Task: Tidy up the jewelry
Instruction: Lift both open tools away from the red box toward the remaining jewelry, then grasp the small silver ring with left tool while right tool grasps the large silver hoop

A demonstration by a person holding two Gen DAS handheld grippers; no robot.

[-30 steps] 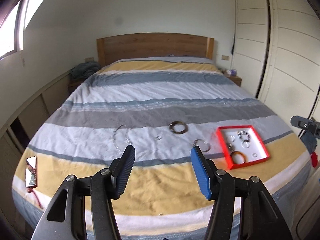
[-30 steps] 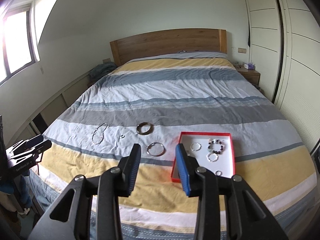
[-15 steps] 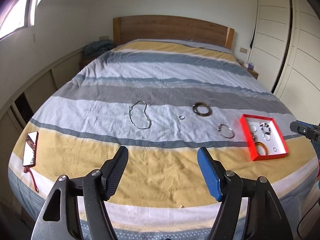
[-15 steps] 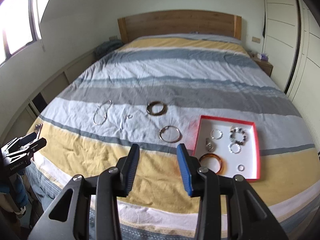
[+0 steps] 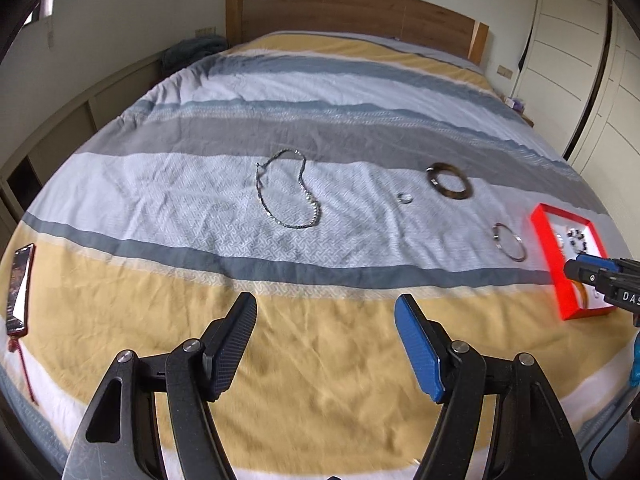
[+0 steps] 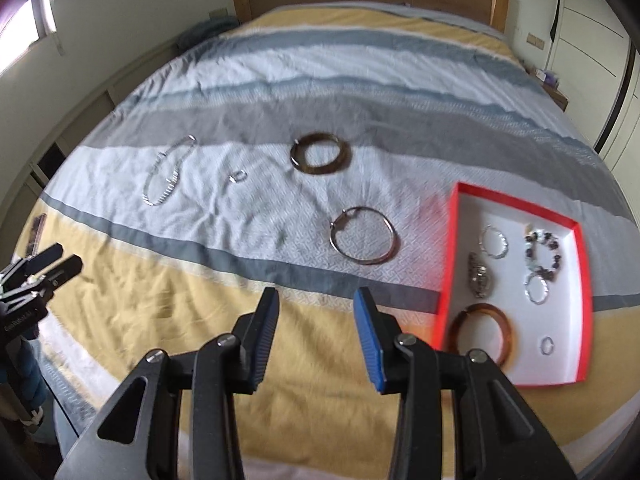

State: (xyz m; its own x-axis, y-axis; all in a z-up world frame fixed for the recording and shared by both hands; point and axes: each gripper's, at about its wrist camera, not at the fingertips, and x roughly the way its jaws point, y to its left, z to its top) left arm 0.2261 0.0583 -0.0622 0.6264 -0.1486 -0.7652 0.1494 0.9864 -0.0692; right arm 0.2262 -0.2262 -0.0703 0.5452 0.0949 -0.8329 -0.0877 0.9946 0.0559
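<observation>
Closer and lower over bed [image 5: 320, 360] than second ago. Left gripper [image 5: 325, 340] fingers wide, empty; right gripper [image 6: 316, 330] fingers parted, empty. Approach step. Chain [image 5: 288, 192], small ring [image 5: 405, 198], dark bangle [image 6: 320, 154], silver hoop [image 6: 363, 236] loose beside red tray [image 6: 516, 205]. Next: low pinch on hoop, likely.

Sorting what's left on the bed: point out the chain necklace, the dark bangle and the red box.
chain necklace [image 5: 289, 191]: left wrist view, inside its loop
dark bangle [image 6: 320, 153]: right wrist view, hole centre
red box [image 6: 516, 204]: right wrist view, far rim

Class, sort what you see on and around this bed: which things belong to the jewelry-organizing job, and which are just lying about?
Belongs to the job:
- red tray
- chain necklace
- small ring
- dark bangle
- silver hoop bracelet

Just lying about:
- phone
- bundled cloth
- tissue box
</observation>
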